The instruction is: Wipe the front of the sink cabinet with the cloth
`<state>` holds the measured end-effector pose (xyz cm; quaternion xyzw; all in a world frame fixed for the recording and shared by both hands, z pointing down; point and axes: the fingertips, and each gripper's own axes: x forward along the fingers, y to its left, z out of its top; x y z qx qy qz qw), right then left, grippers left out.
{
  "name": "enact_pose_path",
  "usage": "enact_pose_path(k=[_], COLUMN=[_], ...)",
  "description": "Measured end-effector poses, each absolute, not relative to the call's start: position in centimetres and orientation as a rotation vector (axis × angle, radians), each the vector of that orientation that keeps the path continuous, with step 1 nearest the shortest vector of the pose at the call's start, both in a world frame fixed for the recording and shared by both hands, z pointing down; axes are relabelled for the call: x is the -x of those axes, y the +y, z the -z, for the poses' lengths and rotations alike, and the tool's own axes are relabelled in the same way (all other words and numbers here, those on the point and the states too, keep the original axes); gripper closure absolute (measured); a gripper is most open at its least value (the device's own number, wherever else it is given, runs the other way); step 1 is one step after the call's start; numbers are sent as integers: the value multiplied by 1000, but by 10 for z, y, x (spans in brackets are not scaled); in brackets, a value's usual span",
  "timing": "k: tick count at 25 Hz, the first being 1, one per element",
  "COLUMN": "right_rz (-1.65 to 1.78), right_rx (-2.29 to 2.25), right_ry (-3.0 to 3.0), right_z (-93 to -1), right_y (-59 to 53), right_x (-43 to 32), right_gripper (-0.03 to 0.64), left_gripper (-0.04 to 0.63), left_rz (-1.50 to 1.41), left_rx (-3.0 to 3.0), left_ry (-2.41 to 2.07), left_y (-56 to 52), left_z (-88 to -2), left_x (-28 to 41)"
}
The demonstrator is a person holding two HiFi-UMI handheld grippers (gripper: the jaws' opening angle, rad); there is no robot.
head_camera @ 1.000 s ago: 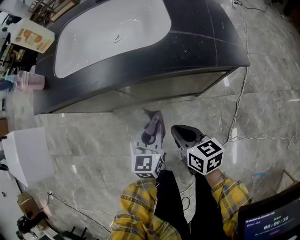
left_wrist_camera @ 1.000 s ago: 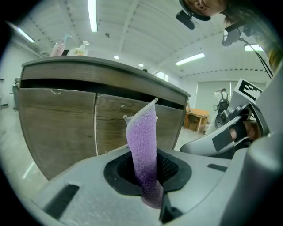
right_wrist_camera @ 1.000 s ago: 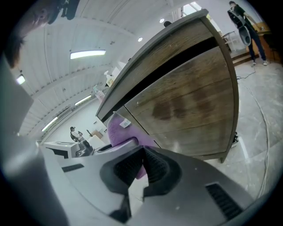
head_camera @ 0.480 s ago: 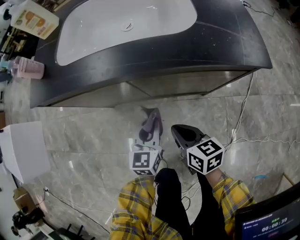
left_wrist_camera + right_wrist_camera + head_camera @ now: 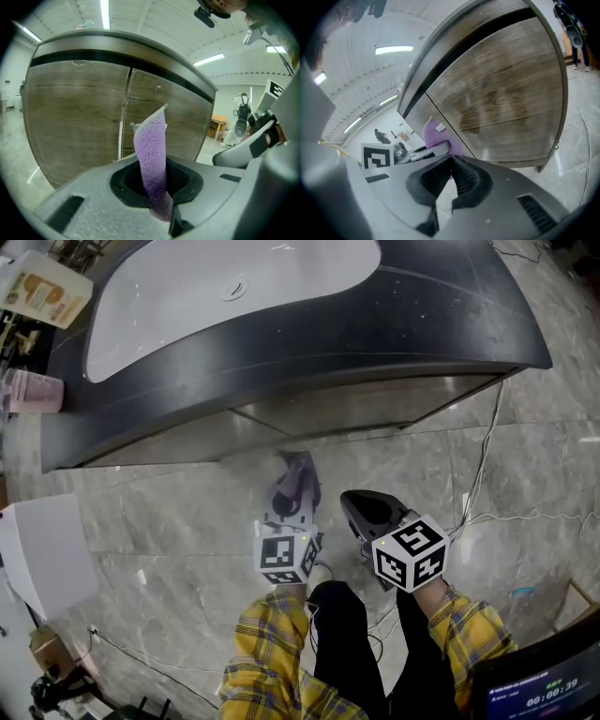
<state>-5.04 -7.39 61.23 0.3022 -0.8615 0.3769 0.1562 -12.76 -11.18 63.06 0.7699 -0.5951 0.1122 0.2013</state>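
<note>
Left gripper (image 5: 290,508): jaws pinched on the lower end of the purple cloth (image 5: 151,154). The cloth rose upright out of the jaws as a narrow folded strip, its pale-edged top corner tilted slightly to the right. Directly ahead of these jaws, and apart from the cloth's top, stood the wood-grain front of the sink cabinet (image 5: 75,117). The vertical seam (image 5: 125,112) between the cabinet's two doors lay just left of the cloth.

Right gripper (image 5: 452,157): jaws pressed together at the tips, with nothing between them. To the left of these jaws appeared the cloth and the left gripper's marker cube (image 5: 377,157). Ahead and to the right was the same cabinet front, curving away to its far corner.

Head view: both grippers were held side by side, near each other but not touching, low over the marble floor (image 5: 169,521). Their jaws pointed toward the cabinet. Beyond the jaws, the dark tabletop (image 5: 450,315) overhung the cabinet front and carried the white basin (image 5: 187,287). A thin cable (image 5: 483,456) trailed across the floor to the right of the right jaws. Behind the marker cubes were yellow plaid sleeves (image 5: 272,652).
</note>
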Motion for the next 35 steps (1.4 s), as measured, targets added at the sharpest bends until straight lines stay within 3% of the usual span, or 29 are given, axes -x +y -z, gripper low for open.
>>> enact_pose_path(k=[14, 35], right_rz=[-1065, -1104], right_rx=[-914, -1052], right_ry=[-2481, -2446], right_z=[-626, -634], right_y=[-100, -121], right_x=[20, -48], right_gripper=[612, 612], left_gripper=[549, 549], left_rz=[-317, -389], left_rx=[-2159, -2286], left_ry=[-1704, -1545], left_y=[-161, -192], left_z=[-648, -657], left_x=[122, 28])
